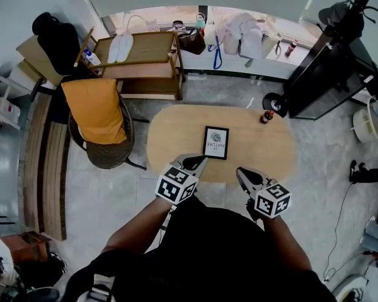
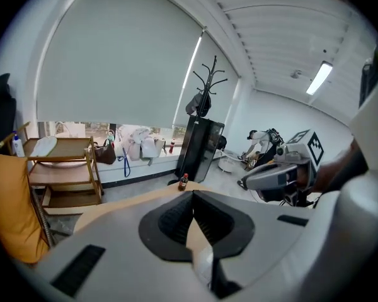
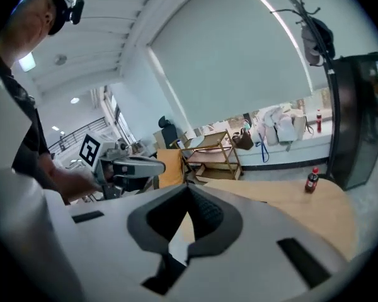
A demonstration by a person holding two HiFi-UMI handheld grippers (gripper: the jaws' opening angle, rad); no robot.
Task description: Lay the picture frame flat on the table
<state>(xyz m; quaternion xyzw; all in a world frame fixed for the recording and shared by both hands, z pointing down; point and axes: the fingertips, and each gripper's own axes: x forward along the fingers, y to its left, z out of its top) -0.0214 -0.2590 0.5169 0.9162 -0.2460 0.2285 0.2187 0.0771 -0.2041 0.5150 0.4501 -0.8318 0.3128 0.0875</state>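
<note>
Picture frame [image 1: 215, 142] lies flat mid-bench [image 1: 176, 131]. Left hand-held gripper [image 1: 195, 162] and right hand-held gripper [image 1: 242, 173] by the bench's near edge, clear of it. Both have jaws fully together, nothing held.

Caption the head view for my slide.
Picture frame flat on the oval table; left gripper and right gripper, shut and empty, by its near edge.

I read "NATURE", printed sideways, on the picture frame [image 1: 216, 142]; the smaller line beside it is too small to read.
</note>
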